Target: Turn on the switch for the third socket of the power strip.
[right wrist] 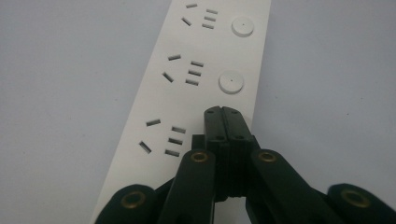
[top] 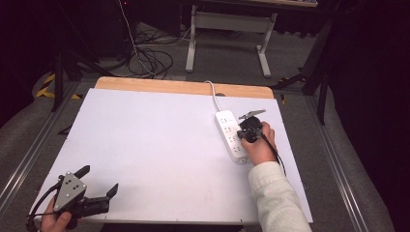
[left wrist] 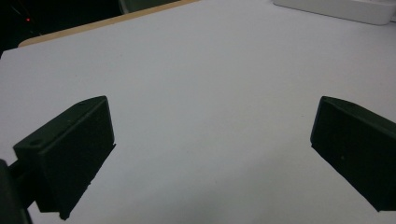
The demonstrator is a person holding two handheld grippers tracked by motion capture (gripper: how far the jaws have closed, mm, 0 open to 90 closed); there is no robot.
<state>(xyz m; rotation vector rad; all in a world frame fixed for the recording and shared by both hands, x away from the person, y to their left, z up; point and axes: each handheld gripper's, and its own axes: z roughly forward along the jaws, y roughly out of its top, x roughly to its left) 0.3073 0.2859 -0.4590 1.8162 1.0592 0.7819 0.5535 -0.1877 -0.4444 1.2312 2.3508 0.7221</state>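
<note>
A white power strip (top: 227, 122) lies on the right part of the white table top (top: 154, 140), its cord (top: 213, 94) running to the back edge. In the right gripper view the strip (right wrist: 201, 93) shows three socket groups and two round buttons (right wrist: 231, 81). My right gripper (right wrist: 222, 112) is shut with its jaws pressed together, and the tips rest over the strip beside the nearest socket group. In the high view the right gripper (top: 249, 131) sits at the strip's right side. My left gripper (top: 99, 180) is open at the near left corner, holding nothing (left wrist: 212, 112).
A wooden band (top: 183, 87) runs along the table's far edge. Beyond it on the floor are loose cables (top: 150, 60) and a white table frame (top: 227, 29). The strip's end (left wrist: 341, 9) shows at the top right of the left gripper view.
</note>
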